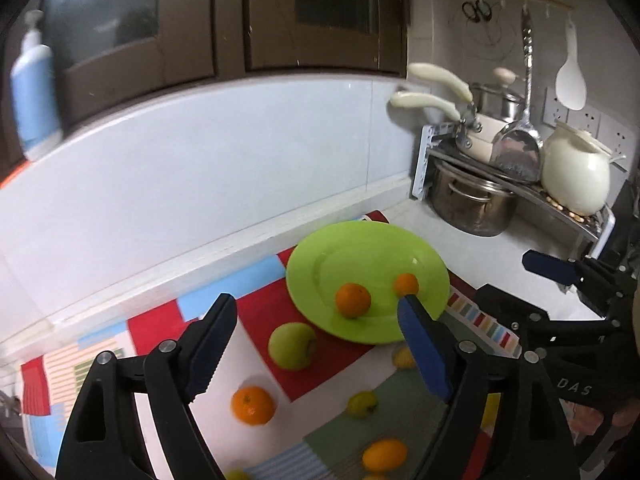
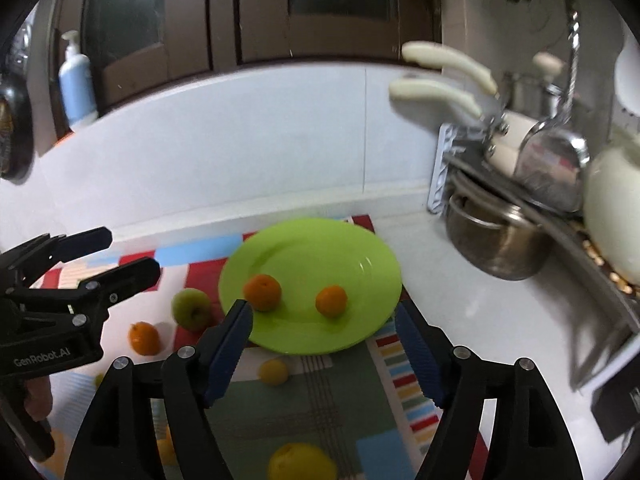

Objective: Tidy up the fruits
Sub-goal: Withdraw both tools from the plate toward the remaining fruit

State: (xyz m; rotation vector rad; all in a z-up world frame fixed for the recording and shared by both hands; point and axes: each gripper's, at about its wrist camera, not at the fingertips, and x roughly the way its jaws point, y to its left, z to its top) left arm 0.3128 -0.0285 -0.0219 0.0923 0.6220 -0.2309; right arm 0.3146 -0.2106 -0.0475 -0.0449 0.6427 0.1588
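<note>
A green plate [image 1: 372, 252] [image 2: 320, 240] lies on a patchwork mat and holds two oranges [image 1: 353, 300] [image 1: 406, 284] [image 2: 262, 292] [image 2: 331, 300]. On the mat near it lie a green apple [image 1: 291, 345] [image 2: 191, 308], another orange [image 1: 253, 405] [image 2: 143, 338] and several small yellow fruits [image 1: 384, 455] [image 2: 273, 371]. My left gripper [image 1: 316, 316] is open and empty, hovering above the apple and the plate's near edge. My right gripper [image 2: 324, 320] is open and empty above the plate's near rim. Each gripper shows in the other's view [image 1: 520, 276] [image 2: 120, 254].
A dish rack [image 1: 520, 184] with pots, a ladle and a white jug [image 1: 576, 168] stands at the right on the white counter. A steel pot [image 2: 496, 240] sits under it. A blue soap bottle [image 2: 76, 84] stands on the ledge at the left. A white tiled wall runs behind.
</note>
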